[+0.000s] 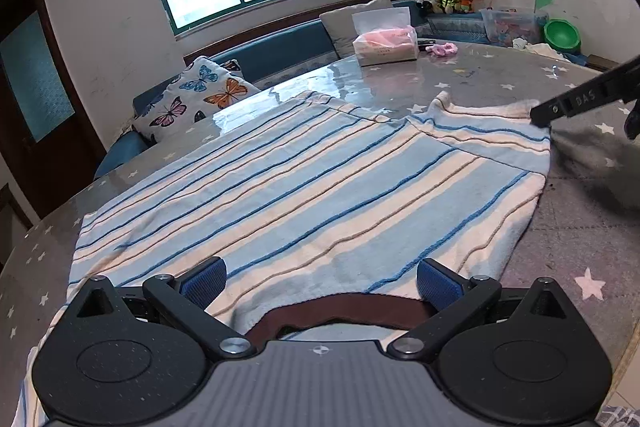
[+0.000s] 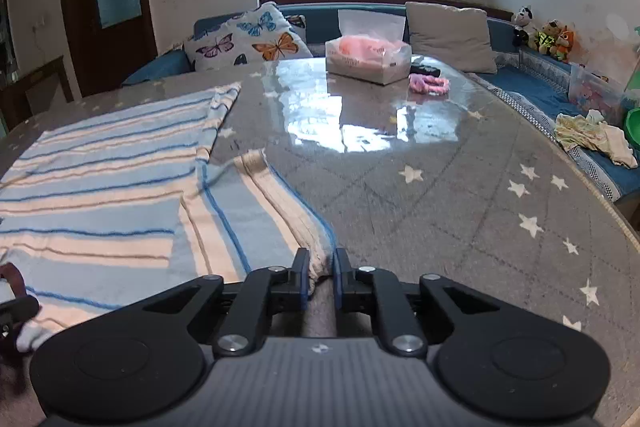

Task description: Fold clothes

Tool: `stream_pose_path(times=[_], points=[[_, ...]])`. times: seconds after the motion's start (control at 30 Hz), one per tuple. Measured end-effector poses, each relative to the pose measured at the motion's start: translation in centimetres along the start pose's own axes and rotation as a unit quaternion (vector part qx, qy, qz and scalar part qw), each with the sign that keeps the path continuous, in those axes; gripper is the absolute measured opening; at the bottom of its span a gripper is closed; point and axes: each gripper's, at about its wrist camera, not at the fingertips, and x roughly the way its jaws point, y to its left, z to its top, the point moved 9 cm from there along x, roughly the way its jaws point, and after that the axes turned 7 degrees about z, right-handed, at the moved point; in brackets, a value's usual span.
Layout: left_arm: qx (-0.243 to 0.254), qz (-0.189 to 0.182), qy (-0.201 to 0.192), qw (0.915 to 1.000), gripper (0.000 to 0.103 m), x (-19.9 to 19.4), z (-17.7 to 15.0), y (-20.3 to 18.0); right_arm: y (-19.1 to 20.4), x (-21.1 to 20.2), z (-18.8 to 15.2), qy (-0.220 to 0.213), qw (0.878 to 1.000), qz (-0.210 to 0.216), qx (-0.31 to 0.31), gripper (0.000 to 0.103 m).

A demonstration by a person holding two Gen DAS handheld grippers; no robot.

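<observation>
A light blue and cream striped top (image 1: 320, 187) lies spread flat on the star-patterned table (image 1: 580, 227). Its brown neckband (image 1: 340, 307) sits just below my left gripper (image 1: 320, 283), which hovers wide open over the near edge with cloth under both pads. In the right wrist view one sleeve (image 2: 256, 211) runs towards me from the body of the top (image 2: 100, 187). My right gripper (image 2: 321, 269) is shut on that sleeve's ribbed cream cuff. A black finger (image 1: 576, 103) of the right gripper reaches the sleeve end in the left wrist view.
A tissue pack (image 2: 368, 61), a dark small item (image 2: 424, 70) and a pink item (image 2: 428, 83) lie at the far side of the table (image 2: 440, 207). Behind is a blue sofa with a butterfly pillow (image 2: 248, 39) and loose clothes (image 2: 592, 137).
</observation>
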Motion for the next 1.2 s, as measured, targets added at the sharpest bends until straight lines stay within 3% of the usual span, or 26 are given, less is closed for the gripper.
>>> stream_pose_path(times=[0.17, 0.4, 0.63, 0.77, 0.8, 1.0, 1.2], points=[[-0.011, 0.003, -0.001, 0.9999, 0.103, -0.1, -0.2, 0.6, 1.9, -1.8, 1.8, -0.023, 0.999, 0.027, -0.008, 0.008], [-0.033, 0.014, -0.006, 0.9994, 0.103, -0.8, -0.5, 2.3, 8.3, -4.2, 4.1, -0.048, 0.992, 0.111, -0.044, 0.008], [-0.054, 0.033, -0.001, 0.9980, 0.103, -1.2, -1.2, 4.2, 14.7, -3.2, 3.6, -0.032, 0.980, 0.177, -0.083, 0.008], [-0.056, 0.038, 0.003, 0.9977, 0.103, -1.3, -1.5, 4.6, 17.3, -1.6, 1.7, 0.000, 0.974, 0.201, -0.103, 0.010], [-0.056, 0.038, 0.004, 0.9977, 0.103, -1.2, -1.5, 4.6, 17.7, -1.4, 1.1, 0.008, 0.973, 0.203, -0.107, 0.015], [-0.056, 0.037, 0.005, 0.9977, 0.103, -0.9, -1.3, 4.5, 16.9, -1.2, 0.4, 0.025, 0.973, 0.206, -0.103, 0.017], [-0.064, 0.043, 0.011, 0.9970, 0.103, -0.7, -1.3, 4.7, 13.6, 1.9, 2.8, 0.026, 0.983, 0.151, -0.098, 0.017]])
